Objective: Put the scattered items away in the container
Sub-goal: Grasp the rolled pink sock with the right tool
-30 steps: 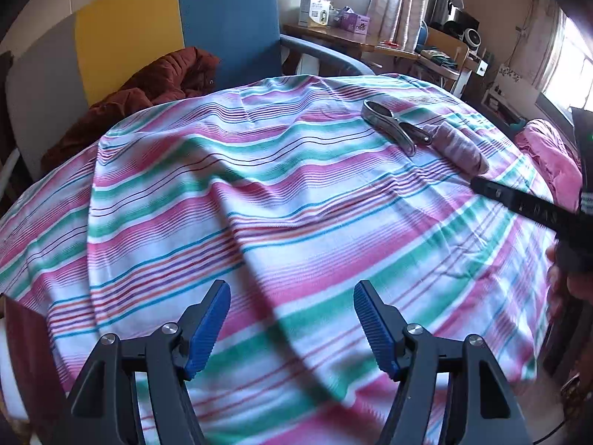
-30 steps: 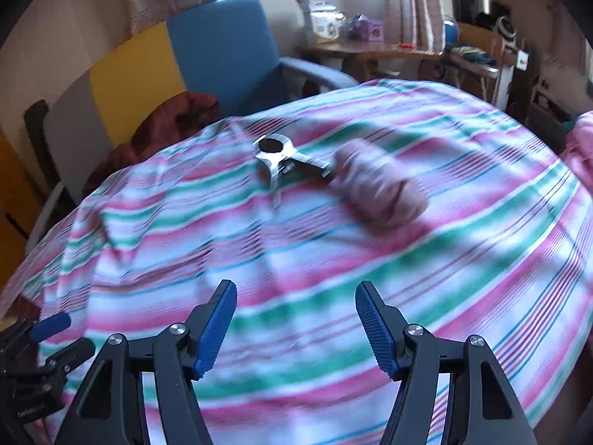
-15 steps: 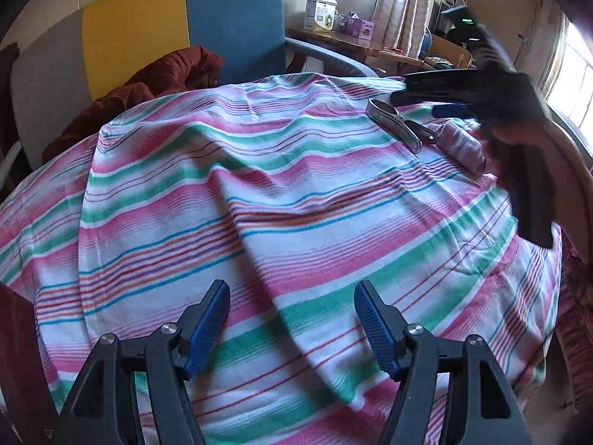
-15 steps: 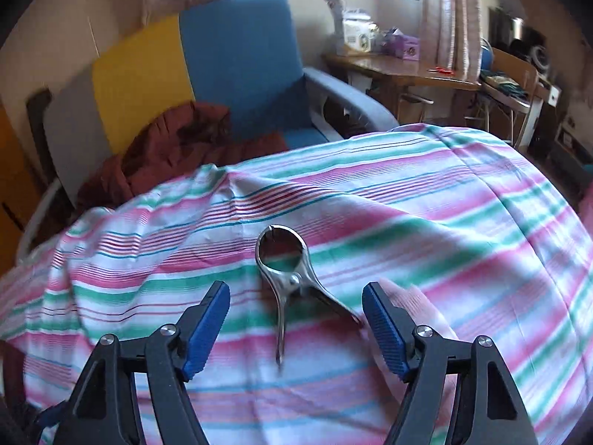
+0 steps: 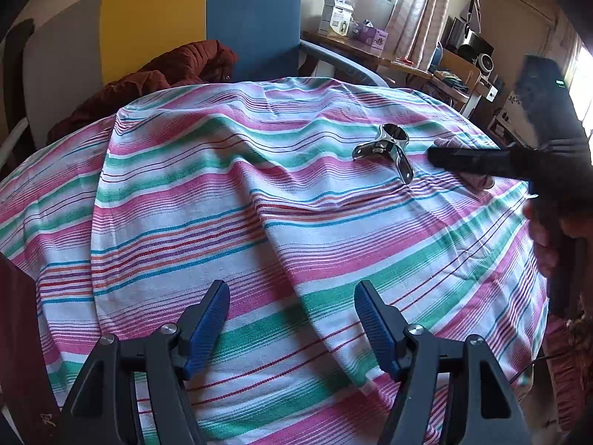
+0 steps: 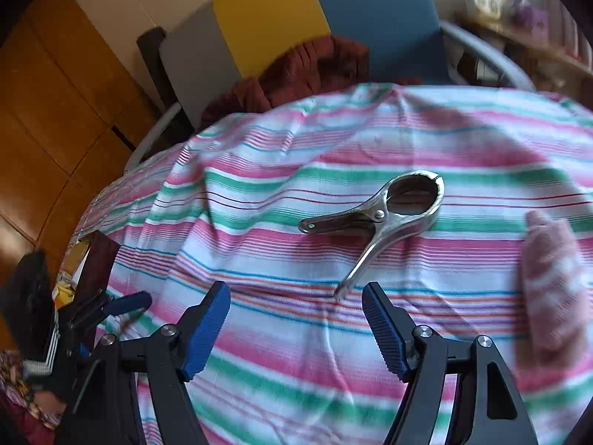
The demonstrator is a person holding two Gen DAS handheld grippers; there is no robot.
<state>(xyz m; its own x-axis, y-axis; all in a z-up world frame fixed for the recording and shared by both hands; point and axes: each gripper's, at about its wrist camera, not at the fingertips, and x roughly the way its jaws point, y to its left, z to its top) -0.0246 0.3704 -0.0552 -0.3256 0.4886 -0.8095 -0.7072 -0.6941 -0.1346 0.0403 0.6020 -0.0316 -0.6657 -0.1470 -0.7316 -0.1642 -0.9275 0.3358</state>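
A steel spring clamp (image 6: 381,218) lies on the striped cloth (image 6: 259,244), its handles toward my right gripper (image 6: 296,315), which is open and empty just short of one handle tip. A pink rolled cloth (image 6: 552,289) lies to its right. In the left wrist view the clamp (image 5: 389,148) lies far right, with the right gripper's black body (image 5: 519,163) over the pink roll (image 5: 478,180). My left gripper (image 5: 292,319) is open and empty over the near cloth. A dark red container's edge (image 5: 18,352) shows at lower left.
A blue, yellow and grey chair (image 5: 222,26) holding a rust-brown jacket (image 5: 159,78) stands behind the cloth. A cluttered desk (image 5: 370,48) is at the back right. Wooden cabinets (image 6: 55,111) are on the left in the right wrist view.
My right gripper has swung left and down onto the clamp, which now lies crosswise close in front of its jaws. The left gripper has barely moved.
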